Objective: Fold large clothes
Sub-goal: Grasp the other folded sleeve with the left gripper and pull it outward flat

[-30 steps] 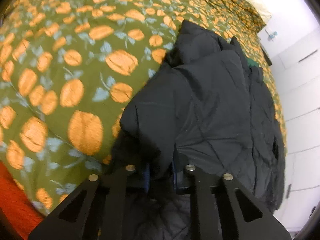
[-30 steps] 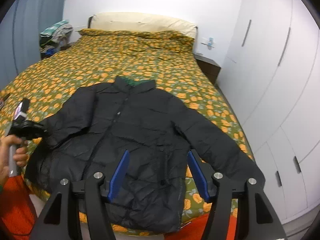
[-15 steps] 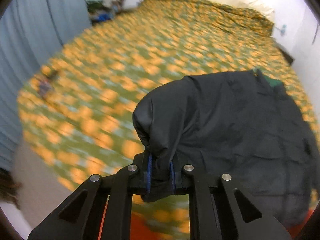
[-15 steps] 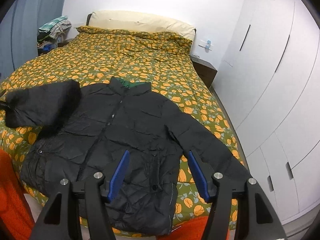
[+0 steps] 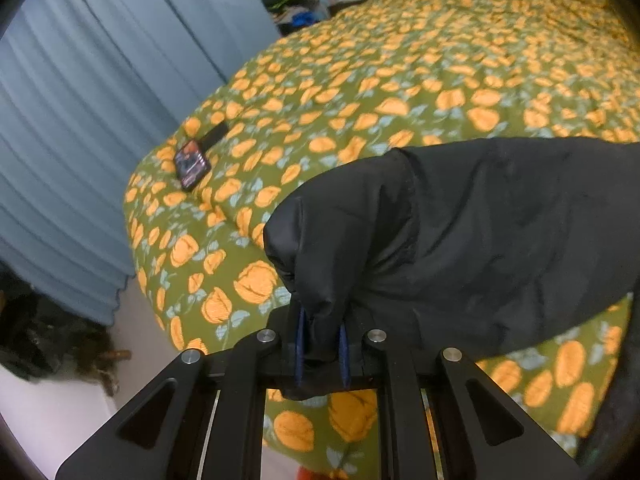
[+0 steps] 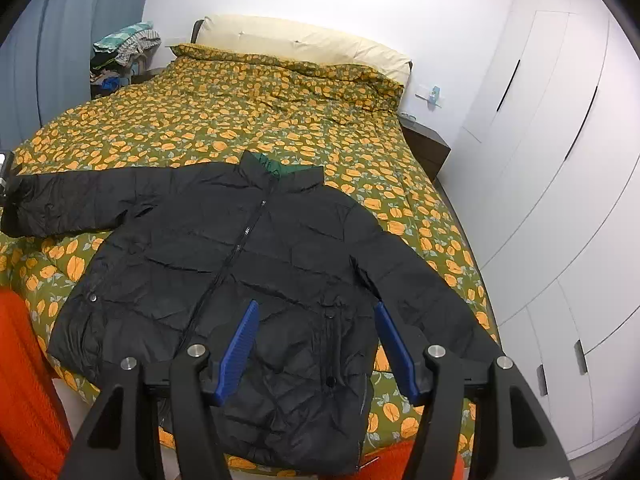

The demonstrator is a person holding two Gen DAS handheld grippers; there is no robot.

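Observation:
A black puffer jacket (image 6: 264, 264) lies face up on the bed, zipped, its green-lined collar toward the pillows. My left gripper (image 5: 322, 354) is shut on the cuff of the jacket's left sleeve (image 5: 460, 240) and holds it stretched out sideways above the bed's left side; that sleeve also shows in the right wrist view (image 6: 68, 204). My right gripper (image 6: 316, 344) is open and empty, hovering above the jacket's hem near the foot of the bed. The other sleeve (image 6: 420, 296) lies angled toward the bed's right front corner.
The bed has a green cover with orange print (image 6: 248, 116). A phone (image 5: 191, 164) lies near its left edge. Blue curtains (image 5: 80, 120) hang on the left, white wardrobes (image 6: 560, 200) stand right. A clothes pile (image 6: 124, 48) sits back left. Orange fabric (image 6: 20, 380) is at the foot.
My left gripper has lifted the sleeve cuff off the jacket's side and pulled it out to the left, straightening the sleeve. My right gripper has stayed open over the hem.

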